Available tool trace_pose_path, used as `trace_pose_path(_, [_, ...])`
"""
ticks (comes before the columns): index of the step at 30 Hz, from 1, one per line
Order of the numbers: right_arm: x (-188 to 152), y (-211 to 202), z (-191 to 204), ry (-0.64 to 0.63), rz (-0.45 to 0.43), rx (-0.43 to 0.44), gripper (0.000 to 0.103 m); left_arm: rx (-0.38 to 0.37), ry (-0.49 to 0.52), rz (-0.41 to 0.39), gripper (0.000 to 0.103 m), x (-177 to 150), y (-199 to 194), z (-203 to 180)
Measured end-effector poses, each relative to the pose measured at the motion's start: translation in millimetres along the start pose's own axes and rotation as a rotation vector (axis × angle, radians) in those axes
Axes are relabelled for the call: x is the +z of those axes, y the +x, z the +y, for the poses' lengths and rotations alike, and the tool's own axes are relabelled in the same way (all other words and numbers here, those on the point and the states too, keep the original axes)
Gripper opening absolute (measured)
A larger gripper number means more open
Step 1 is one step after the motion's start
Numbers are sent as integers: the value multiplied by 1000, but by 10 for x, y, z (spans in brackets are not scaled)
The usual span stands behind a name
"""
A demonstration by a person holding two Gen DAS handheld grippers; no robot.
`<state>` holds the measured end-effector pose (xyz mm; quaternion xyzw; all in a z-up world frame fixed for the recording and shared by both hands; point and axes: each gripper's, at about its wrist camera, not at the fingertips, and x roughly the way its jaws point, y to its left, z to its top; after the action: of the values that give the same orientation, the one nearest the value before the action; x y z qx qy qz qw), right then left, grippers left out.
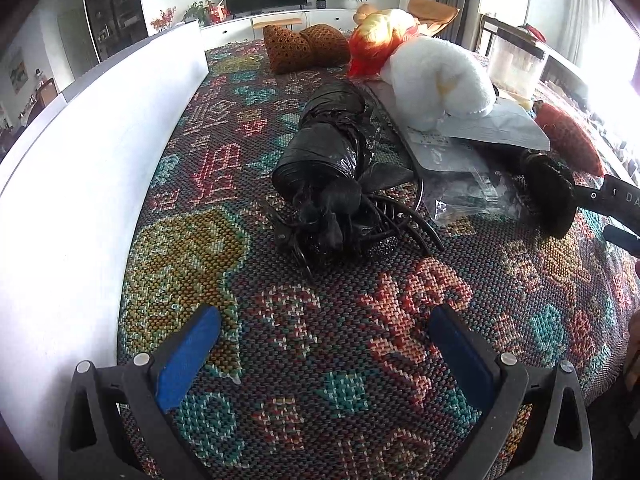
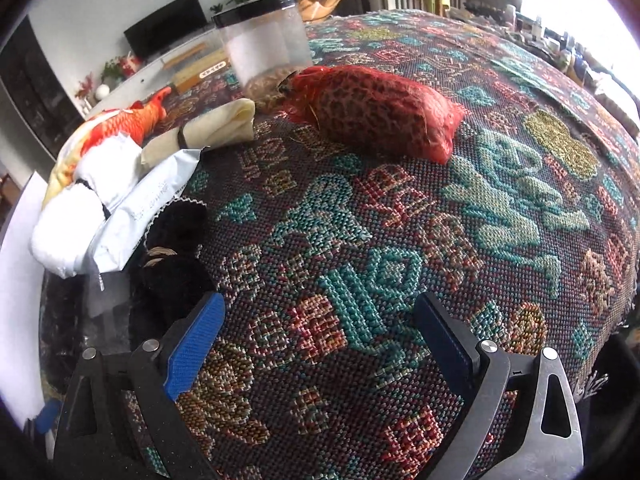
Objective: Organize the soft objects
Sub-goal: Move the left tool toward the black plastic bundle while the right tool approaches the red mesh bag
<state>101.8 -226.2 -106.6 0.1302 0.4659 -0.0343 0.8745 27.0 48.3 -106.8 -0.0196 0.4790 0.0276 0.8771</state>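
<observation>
Woven tablecloth (image 2: pixel 400 240): one red mesh bag (image 2: pixel 380 112), one jar (image 2: pixel 264 40).

The left gripper (image 1: pixel 326 344) has black angular arms with triangular cut-outs, round silver screws and blue ribbed pads (image 1: pixel 188 356). The right gripper (image 2: pixel 320 334) looks the same: black frame, silver screws, blue textured pads (image 2: pixel 196 344).

The left gripper (image 1: pixel 326 344) hovers low with its jaws spread wide (blue pads facing inward). The right gripper (image 2: pixel 320 334) is likewise wide apart, gripping nothing.
</observation>
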Motion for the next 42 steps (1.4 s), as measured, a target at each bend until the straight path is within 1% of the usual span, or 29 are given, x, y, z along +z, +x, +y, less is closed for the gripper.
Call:
trace_pose_path(8, [14, 11, -17, 10, -1, 10, 98, -3, 4, -1, 103, 9, -2, -6])
trace_pose_path(42, [9, 19, 12, 1, 1, 0, 98, -6, 9, -12, 103, -13, -11, 0])
